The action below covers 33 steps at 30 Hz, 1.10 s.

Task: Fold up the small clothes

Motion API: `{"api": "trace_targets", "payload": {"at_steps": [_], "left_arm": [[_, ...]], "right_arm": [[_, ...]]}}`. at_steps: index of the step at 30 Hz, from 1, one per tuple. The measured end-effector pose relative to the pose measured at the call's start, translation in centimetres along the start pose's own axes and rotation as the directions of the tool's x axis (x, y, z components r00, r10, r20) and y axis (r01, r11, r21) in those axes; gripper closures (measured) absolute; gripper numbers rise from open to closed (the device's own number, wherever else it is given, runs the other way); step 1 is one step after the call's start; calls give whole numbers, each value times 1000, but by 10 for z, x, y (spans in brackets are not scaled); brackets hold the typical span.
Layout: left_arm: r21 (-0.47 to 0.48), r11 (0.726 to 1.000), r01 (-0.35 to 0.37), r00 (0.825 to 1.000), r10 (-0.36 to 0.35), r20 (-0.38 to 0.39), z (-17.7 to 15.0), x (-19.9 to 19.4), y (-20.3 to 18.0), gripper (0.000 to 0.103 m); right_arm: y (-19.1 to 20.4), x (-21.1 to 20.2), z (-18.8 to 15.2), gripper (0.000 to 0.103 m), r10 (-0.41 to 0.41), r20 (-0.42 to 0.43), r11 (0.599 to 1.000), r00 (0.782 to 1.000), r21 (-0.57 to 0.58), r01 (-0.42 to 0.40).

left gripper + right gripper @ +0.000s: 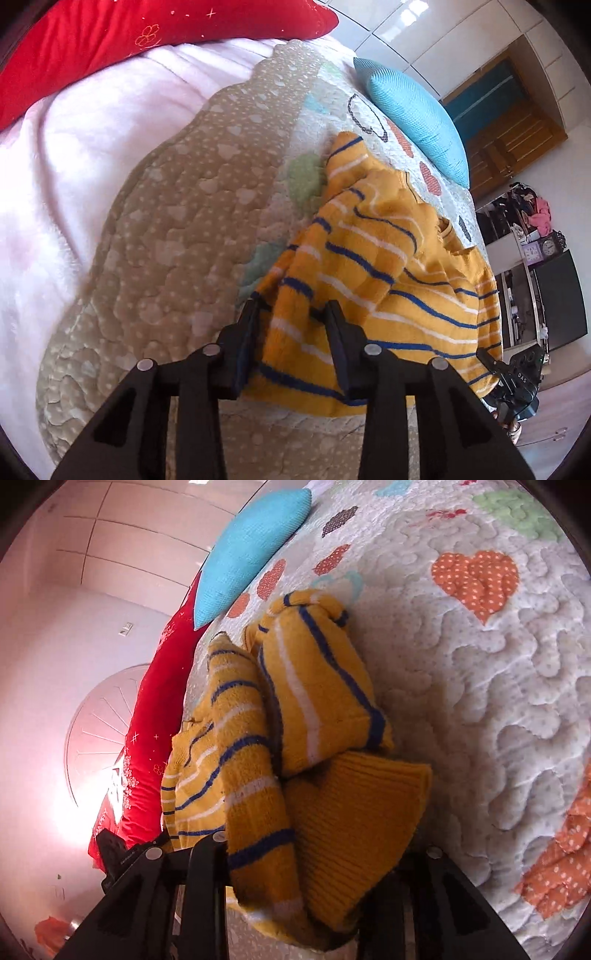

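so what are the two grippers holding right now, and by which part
Both hold the yellow striped sweater. The left gripper pinches a bunched fold at its near edge; the right gripper clamps bunched fabric by the ribbed hem.

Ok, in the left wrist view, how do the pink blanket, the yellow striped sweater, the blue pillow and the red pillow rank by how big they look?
1. pink blanket
2. yellow striped sweater, though it lies nearest the camera
3. red pillow, cut off by the edge, so unsure
4. blue pillow, farthest away
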<state>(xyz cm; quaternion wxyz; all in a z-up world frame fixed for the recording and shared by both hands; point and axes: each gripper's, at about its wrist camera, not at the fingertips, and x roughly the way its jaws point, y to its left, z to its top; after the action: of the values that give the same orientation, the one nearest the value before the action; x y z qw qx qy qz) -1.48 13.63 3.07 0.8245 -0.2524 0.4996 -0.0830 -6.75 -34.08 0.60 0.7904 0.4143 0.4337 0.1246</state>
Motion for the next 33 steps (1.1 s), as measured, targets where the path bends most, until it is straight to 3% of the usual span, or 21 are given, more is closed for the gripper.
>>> {"api": "trace_targets", "payload": {"at_steps": [1, 3, 5, 8, 10, 12, 14, 16, 20, 21, 24, 28, 33], "left_arm": [[9, 1000, -18, 1000, 18, 16, -1, -6, 1, 64], [48, 996, -72, 995, 69, 67, -4, -20, 0, 41], [85, 990, -115, 988, 105, 116, -8, -34, -1, 38], [124, 977, -171, 976, 151, 156, -14, -50, -2, 38], [144, 970, -196, 969, 169, 181, -18, -58, -5, 38], [166, 961, -222, 961, 187, 201, -23, -63, -10, 36], [196, 945, -263, 949, 217, 228, -29, -64, -20, 34], [235, 923, -304, 936, 243, 254, -37, -63, -31, 33], [276, 870, -408, 895, 322, 308, -51, -60, -51, 31], [280, 862, -422, 888, 332, 319, -54, -61, -54, 30], [280, 855, -436, 877, 334, 346, -62, -66, -61, 21], [277, 847, -454, 861, 338, 380, -72, -73, -66, 19], [297, 833, -467, 858, 348, 377, -80, -70, -72, 19]], "right_arm": [[2, -7, -1, 61, -24, 13, 1000, 1000, -15, 24], [9, -23, -1, 59, -93, 60, 994, 994, -55, 96], [18, -38, 1, 57, -162, 119, 982, 979, -76, 172], [46, -57, 4, 56, -266, 259, 943, 929, -131, 306], [72, -56, 4, 56, -250, 296, 926, 922, -206, 317], [98, -43, 3, 56, -200, 280, 914, 939, -291, 282], [121, -13, 5, 50, -155, 197, 906, 968, -363, 219], [130, 18, 9, 50, -163, 119, 894, 980, -403, 197], [117, 70, 36, 50, -318, 128, 848, 939, -404, 342], [111, 78, 43, 50, -363, 148, 827, 920, -404, 391], [102, 90, 57, 54, -421, 166, 792, 892, -412, 451], [119, 73, 47, 52, -429, 228, 752, 874, -446, 486], [138, 43, 17, 50, -403, 282, 716, 871, -496, 491]]}}
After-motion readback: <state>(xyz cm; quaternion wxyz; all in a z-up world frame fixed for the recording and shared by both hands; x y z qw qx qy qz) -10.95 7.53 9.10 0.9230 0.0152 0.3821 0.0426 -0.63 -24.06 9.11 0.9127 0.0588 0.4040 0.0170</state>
